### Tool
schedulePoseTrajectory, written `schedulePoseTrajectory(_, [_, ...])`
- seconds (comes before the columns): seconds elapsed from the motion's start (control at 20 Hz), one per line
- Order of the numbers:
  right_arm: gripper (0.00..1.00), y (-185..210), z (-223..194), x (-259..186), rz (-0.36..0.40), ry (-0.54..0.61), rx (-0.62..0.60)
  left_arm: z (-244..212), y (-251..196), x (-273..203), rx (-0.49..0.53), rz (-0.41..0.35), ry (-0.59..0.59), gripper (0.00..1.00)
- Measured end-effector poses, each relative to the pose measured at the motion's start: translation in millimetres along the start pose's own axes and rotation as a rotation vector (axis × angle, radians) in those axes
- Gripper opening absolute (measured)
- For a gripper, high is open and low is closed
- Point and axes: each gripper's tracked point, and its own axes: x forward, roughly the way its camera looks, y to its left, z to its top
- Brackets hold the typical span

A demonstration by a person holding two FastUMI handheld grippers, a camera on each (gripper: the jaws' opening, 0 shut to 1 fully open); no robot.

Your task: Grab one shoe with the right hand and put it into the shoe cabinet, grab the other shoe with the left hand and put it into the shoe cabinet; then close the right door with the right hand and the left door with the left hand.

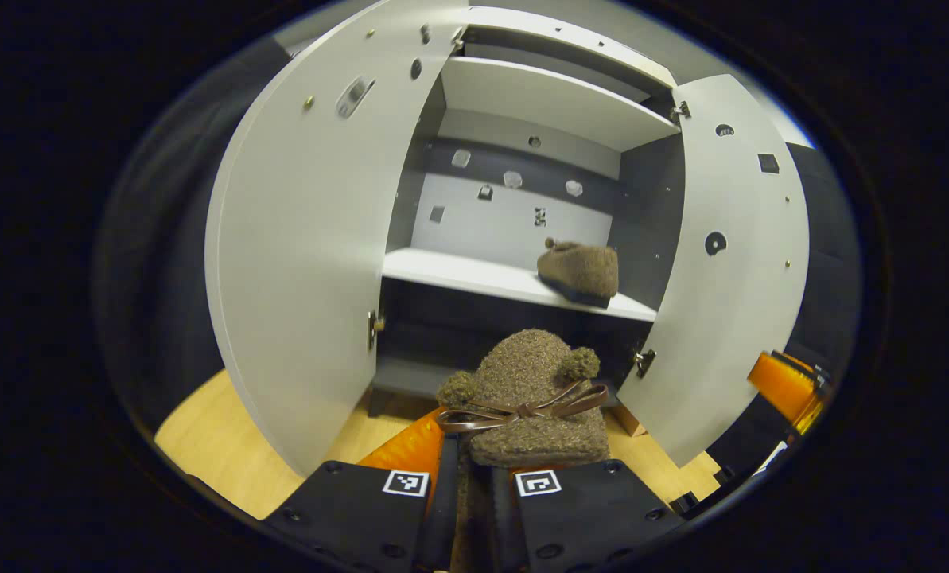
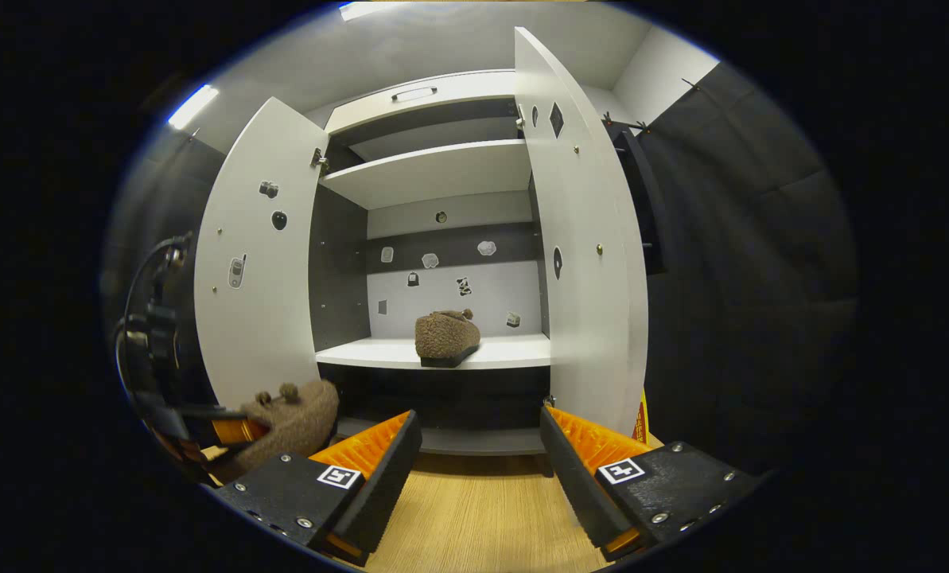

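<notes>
My left gripper [image 1: 474, 477] is clamped on a fuzzy brown shoe [image 1: 526, 398], held low in front of the shoe cabinet [image 1: 522, 183], between its open left door [image 1: 307, 255] and right door [image 1: 729, 263]. The other shoe [image 2: 446, 337] sits on the middle shelf [image 2: 506, 352]. My right gripper [image 2: 478, 454] hangs spread wide, holding nothing, above the wooden floor [image 2: 482, 517].

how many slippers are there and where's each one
2. One slipper sits on the middle shelf of the open shoe cabinet, toward its right side. The other slipper is clamped in the left hand-held gripper, in front of the cabinet. None looks hidden.
</notes>
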Motion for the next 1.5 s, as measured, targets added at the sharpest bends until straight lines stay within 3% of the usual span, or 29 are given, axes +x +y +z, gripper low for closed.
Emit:
schedulePoseTrajectory(0.25, [0.93, -13, 6, -4, -0.027, -0.014, 0.003, 103, -15, 41, 0.023, -0.005, -0.076, 0.25])
schedulePoseTrajectory(0.45, [0.93, -30, 15, -7, -0.068, -0.028, 0.003, 149, -22, 118, 0.067, 0.006, -0.107, 0.25])
schedulePoseTrajectory(0.65, [0.93, -38, 26, -11, -0.079, -0.042, 0.022, 150, -12, 197, 0.155, 0.071, -0.052, 0.25])
schedulePoseTrajectory(0.85, [0.93, -42, 30, -17, -0.090, -0.051, -0.015, 125, -26, 259, 0.187, 0.058, 0.011, 0.25])
schedulePoseTrajectory(1.05, [0.93, -39, 31, -22, -0.107, -0.038, -0.008, 103, -36, 266, 0.108, 0.014, 0.061, 0.27])
schedulePoseTrajectory(1.35, [0.93, -24, 30, -28, -0.183, -0.027, 0.015, 98, -31, 285, 0.116, -0.016, 0.109, 0.25])
schedulePoseTrajectory(1.5, [0.93, -18, 25, -29, -0.190, -0.025, 0.041, 104, -25, 313, 0.088, 0.011, 0.146, 0.25])
